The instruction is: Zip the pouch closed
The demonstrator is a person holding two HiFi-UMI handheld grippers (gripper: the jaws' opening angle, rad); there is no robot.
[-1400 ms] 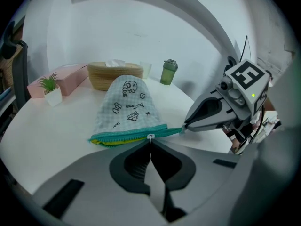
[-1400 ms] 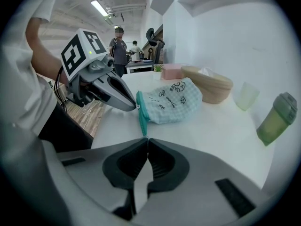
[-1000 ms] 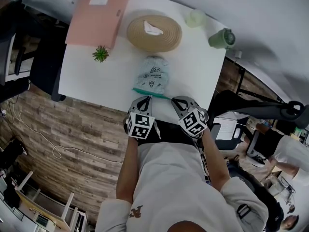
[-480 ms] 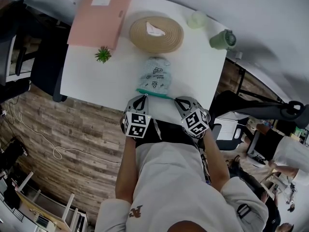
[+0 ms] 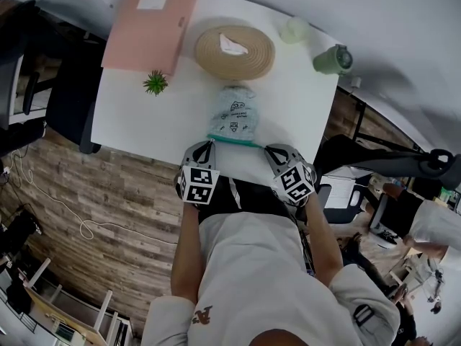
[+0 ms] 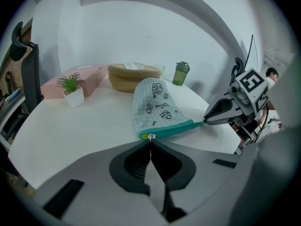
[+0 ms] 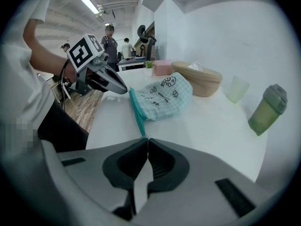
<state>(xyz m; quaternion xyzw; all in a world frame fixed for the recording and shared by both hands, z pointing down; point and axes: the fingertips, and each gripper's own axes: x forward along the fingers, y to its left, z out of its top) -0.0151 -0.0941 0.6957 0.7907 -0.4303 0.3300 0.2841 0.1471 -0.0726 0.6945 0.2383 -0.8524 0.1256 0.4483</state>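
Pouch (image 5: 234, 114) on bench (image 5: 144, 125), left gripper (image 6: 150, 142) pinched on barely discernible zipper pull (image 6: 151, 137), right gripper (image 7: 146, 140) clamping teal zipper end (image 7: 139, 126)

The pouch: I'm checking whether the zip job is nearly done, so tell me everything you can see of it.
The pouch is soft pale-green checked cloth with small dark cartoon prints and a teal zip band along the edge nearest the person. It lies flat on the white table, rounded end toward the basket. The band looks closed along its length. The left gripper is shut on the zip pull at one end; the right gripper pinches the other end.
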